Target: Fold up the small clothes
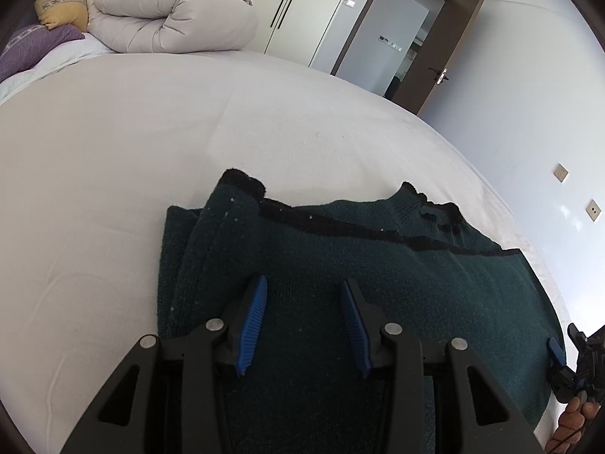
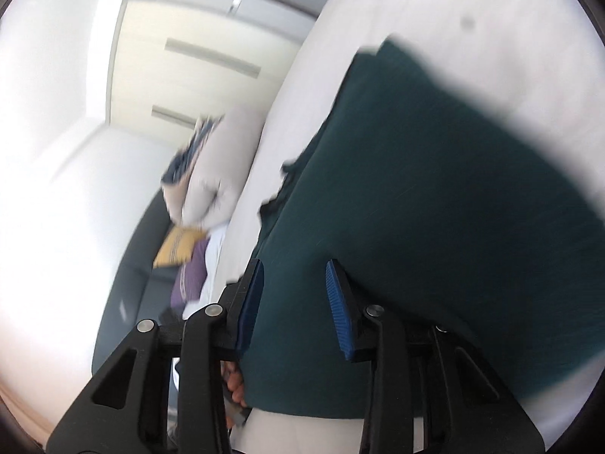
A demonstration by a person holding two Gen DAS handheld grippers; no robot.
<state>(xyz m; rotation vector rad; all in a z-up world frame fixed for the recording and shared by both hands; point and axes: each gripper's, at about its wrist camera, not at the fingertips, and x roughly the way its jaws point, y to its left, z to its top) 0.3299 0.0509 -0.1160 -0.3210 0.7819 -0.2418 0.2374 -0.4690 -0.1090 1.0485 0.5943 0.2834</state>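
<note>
White bedsheet [image 1: 113, 189] everywhere, dark green sweater [image 1: 340, 265] lying flat near the bed's right edge, sleeves already folded in. My left gripper [image 1: 304, 321] hovers over the hem end with jaws wide, nothing held. My right gripper [image 2: 293, 302] also spread wide over the sweater; that view is blurry, contact unclear. To do it well I'd pinch both hem corners evenly and lift toward the collar [image 1: 435, 208]. Plenty of bare sheet leftward; duvet [image 1: 170, 11] and pillows [image 1: 60, 5] far off.
</note>
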